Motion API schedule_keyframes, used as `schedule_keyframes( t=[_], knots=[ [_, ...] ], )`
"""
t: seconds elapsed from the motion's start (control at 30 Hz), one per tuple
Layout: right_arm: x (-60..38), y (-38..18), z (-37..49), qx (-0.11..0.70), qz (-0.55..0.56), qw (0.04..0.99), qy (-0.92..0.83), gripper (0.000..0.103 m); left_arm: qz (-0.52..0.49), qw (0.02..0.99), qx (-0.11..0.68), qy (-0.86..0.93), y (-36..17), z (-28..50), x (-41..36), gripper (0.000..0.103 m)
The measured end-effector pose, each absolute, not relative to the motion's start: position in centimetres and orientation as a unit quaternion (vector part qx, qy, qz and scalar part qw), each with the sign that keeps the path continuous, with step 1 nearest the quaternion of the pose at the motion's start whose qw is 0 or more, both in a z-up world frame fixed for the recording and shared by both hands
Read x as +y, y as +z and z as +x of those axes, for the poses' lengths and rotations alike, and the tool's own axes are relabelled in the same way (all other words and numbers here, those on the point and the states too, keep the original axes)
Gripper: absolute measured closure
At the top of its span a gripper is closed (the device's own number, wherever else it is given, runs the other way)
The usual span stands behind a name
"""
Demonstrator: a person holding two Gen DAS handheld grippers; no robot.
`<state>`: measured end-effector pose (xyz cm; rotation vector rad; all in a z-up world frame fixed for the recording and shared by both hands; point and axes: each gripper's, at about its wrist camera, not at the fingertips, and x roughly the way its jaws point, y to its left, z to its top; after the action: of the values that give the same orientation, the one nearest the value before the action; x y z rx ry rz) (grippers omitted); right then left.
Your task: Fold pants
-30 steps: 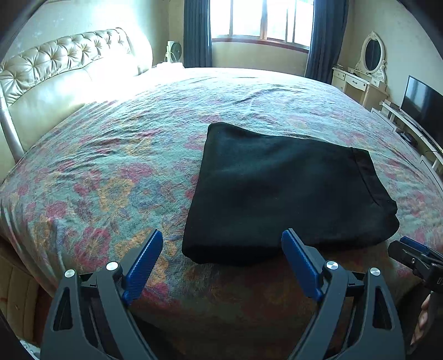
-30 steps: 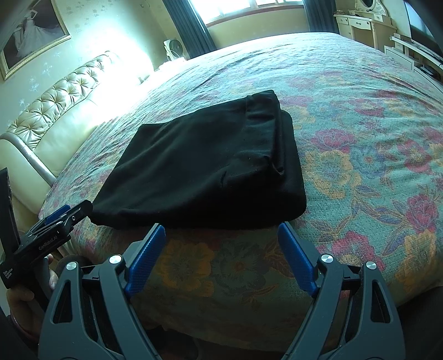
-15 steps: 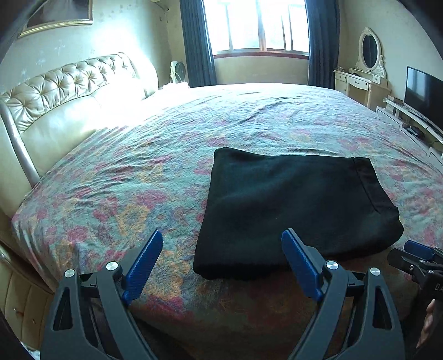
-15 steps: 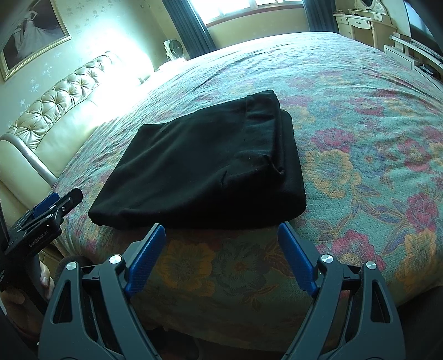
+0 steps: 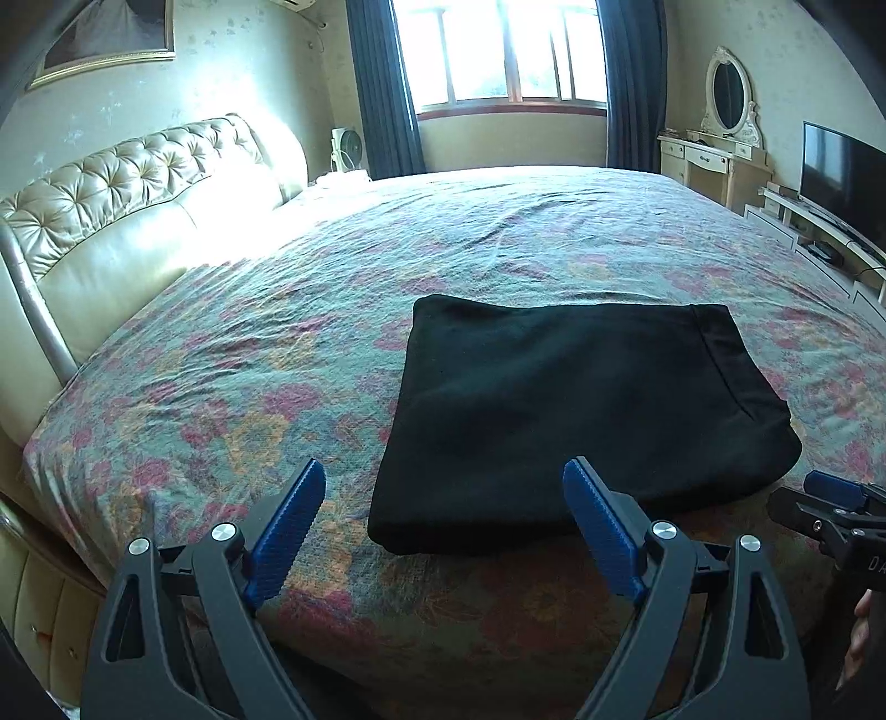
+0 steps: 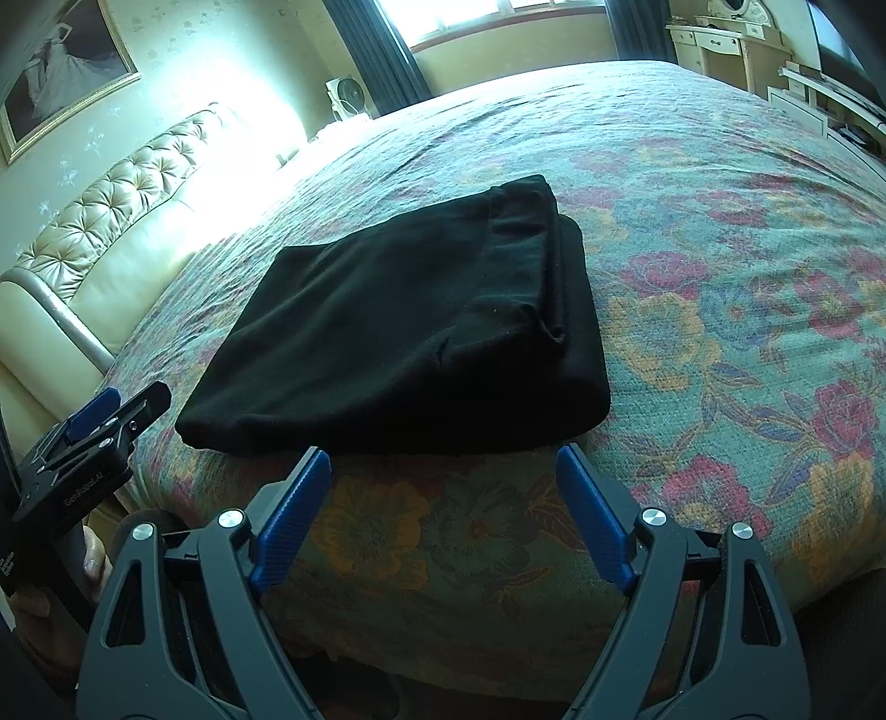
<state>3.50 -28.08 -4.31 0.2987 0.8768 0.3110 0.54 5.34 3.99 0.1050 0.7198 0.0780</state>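
Nearest: left gripper [image 5: 444, 522] and right gripper [image 6: 443, 508], both with jaws spread wide and nothing between the blue pads, held just off the near edge of the bed [image 5: 232, 387] and clear of the cloth. Beyond them the black pants [image 5: 576, 410] lie folded into a flat rectangular stack on the floral bedspread [image 6: 720, 288], close to the near edge, banded end toward the right side of the bed. Farther back: tufted cream headboard [image 5: 133, 194] at left, dressing table with oval mirror [image 5: 720, 144] and television [image 5: 841, 166] at right, curtained window [image 5: 498, 50] on the far wall.
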Motion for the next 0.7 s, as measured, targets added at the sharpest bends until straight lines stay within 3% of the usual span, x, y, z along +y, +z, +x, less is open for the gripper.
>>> schedule_keyframes(
  t=[0.7],
  knots=[
    [-28.73, -4.72, 3.63, 0.426, 0.154, 0.879, 0.148, 0.019, 0.033, 0.924, 0.379, 0.031, 3.45, 0.34, 6.09, 0.016]
  ],
)
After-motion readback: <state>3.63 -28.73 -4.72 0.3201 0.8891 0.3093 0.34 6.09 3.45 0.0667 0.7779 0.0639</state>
